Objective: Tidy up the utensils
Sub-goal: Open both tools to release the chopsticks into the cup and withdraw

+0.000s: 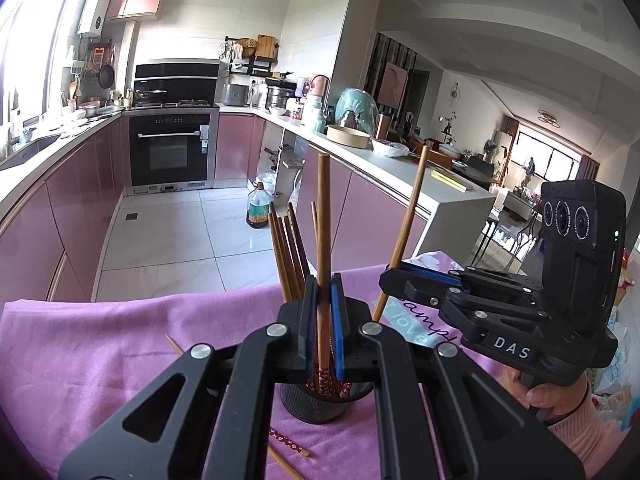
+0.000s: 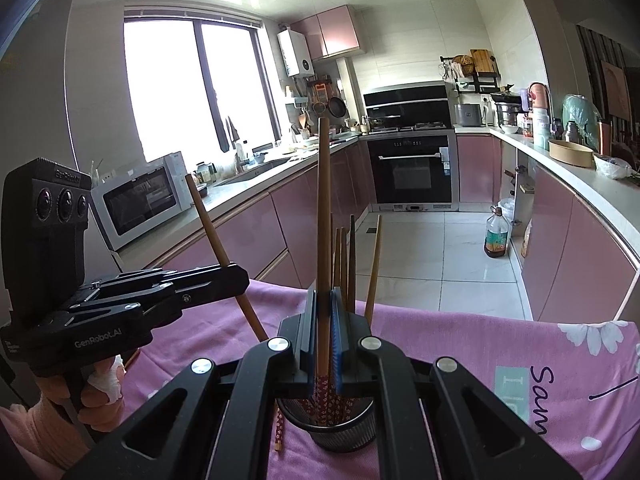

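Black linkage arms fill the bottom of both wrist views, and each gripper is pinching one chopstick. From the left wrist, the left gripper (image 1: 324, 300) has its jaws pressed together on an upright brown chopstick (image 1: 323, 216) whose red patterned end reaches down into the holder (image 1: 316, 402). The right gripper (image 2: 324, 312) grips another chopstick (image 2: 323, 200) the same way, also standing over the dark mesh cup.

Judging by what lies around, the sorting is well along but not finished. Several chopsticks (image 1: 290, 252) already stand in the holder, leaning toward the far side. The two held ones seem about to go in but are not released. Loose chopsticks (image 1: 288, 442) are left flat on the pink cloth (image 1: 100, 340) just beside the holder's base, and the tip of another (image 1: 174, 344) shows further left, so more remain to gather.

These sticks are slim, brown wood with red flowered ends, and they look light and easy to tip. Beyond the cloth lie the tiled floor (image 1: 160, 232) and an oven (image 1: 170, 148) among pink cabinets.
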### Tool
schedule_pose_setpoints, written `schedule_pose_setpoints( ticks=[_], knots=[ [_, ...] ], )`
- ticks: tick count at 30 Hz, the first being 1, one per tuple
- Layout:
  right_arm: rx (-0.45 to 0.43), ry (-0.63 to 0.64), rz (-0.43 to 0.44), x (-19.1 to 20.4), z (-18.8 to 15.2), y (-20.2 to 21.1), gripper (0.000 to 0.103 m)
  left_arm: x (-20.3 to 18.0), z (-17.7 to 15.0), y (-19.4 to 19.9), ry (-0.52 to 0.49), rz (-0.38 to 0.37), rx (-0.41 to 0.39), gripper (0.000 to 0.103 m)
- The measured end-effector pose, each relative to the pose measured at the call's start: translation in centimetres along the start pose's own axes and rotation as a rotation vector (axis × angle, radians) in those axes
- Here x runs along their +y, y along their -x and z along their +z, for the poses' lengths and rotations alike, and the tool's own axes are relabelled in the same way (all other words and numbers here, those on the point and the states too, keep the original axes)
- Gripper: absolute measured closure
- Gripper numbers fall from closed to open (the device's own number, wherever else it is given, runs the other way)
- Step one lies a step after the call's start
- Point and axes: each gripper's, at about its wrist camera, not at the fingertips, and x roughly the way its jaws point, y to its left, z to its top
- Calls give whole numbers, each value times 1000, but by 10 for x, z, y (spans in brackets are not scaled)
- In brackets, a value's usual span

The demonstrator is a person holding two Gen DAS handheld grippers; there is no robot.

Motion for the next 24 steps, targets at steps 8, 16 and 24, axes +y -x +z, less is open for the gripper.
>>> schedule_pose_setpoints(
  ticks=[8,16,24],
  knots=[
    [65,7,-9,-2,-11,-20,98,3,-8,-15,-15,-14,72,96],
    [116,4,-26,-4,-13,-37,98,11,-9,-36,9,-11,108,96],
    [132,-9,-34,-8,-16,-47,96,23,-14,-61,23,16,140,95]
  ],
)
